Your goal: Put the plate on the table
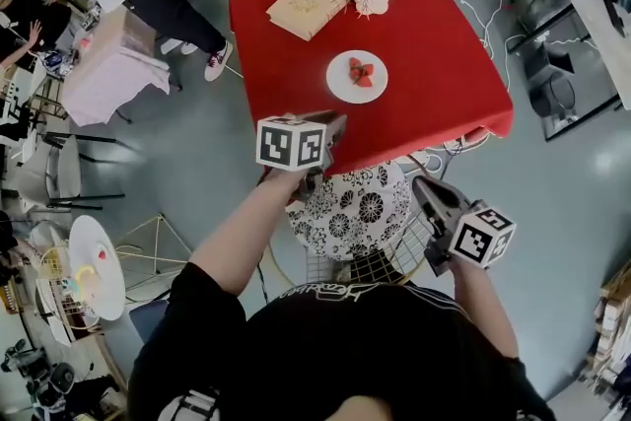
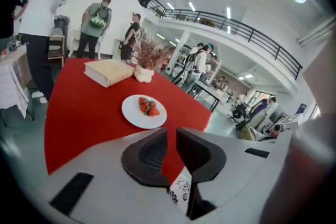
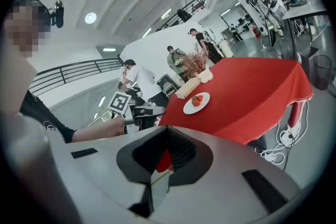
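Observation:
A black-and-white flower-patterned plate (image 1: 350, 212) hangs level just in front of the red table (image 1: 434, 64), at its near edge. My left gripper (image 1: 314, 177) is shut on the plate's far left rim. In the left gripper view that rim (image 2: 181, 186) shows deep between the narrow jaws of the gripper (image 2: 171, 149). My right gripper (image 1: 422, 192) is at the plate's right rim, and in the right gripper view its jaws (image 3: 167, 152) are nearly together on a thin pale edge.
On the red table are a small white plate of strawberries (image 1: 357, 76), a tan book (image 1: 309, 3) and a pot of dried flowers (image 1: 372, 3). A wire stand (image 1: 375, 263) is under the patterned plate. People and a pink-draped table (image 1: 113, 64) stand at the left.

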Tool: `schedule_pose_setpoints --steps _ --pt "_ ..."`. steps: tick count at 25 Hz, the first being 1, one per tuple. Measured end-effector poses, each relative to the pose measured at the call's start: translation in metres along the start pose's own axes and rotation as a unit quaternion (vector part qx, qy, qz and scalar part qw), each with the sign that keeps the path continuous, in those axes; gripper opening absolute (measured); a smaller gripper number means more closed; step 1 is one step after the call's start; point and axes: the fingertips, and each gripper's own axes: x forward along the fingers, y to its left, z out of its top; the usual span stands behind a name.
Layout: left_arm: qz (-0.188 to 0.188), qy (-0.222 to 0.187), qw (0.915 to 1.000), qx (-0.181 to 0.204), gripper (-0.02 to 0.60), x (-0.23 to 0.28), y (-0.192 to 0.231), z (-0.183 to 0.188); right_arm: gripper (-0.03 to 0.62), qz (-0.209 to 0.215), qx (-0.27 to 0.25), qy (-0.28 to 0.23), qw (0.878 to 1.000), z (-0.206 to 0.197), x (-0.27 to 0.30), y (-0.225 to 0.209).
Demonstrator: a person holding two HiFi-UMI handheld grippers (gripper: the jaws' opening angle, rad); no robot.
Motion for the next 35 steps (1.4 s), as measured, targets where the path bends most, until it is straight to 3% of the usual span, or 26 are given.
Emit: schedule_pose_setpoints --steps 1,3,8,15,26,35 --pt "-0.003 -0.009 1.0 0.0 0.034 -0.011 -0.01 0.001 0.008 -0.001 -0.01 -0.007 1.0 0.006 -0.002 0.005" --pt "-0.025 -0.029 0.9992 -0.003 0.011 -0.034 -0.033 0.001 0.008 0.0 -0.029 -0.02 0.999 0.018 -0.007 0.016" --pt "-0.097 -0.075 0.9924 0.001 0.008 -0.099 -0.098 -0.009 0.008 0.016 -0.058 -0.036 0.998 0.027 -0.026 0.064" --pt "-0.165 -0.115 0.9779 0.059 0.008 -0.178 -0.17 -0.036 0.008 0.05 -0.099 -0.041 0.993 0.011 -0.055 0.132" --pt "-0.188 -0.143 0.9677 0.089 0.008 -0.238 -0.209 -0.069 0.008 0.07 -0.137 -0.037 0.987 -0.019 -0.074 0.195" --pt "-0.197 -0.149 0.9641 0.099 0.008 -0.242 -0.228 -0.075 0.008 0.071 -0.131 -0.041 0.988 -0.026 -0.089 0.196"
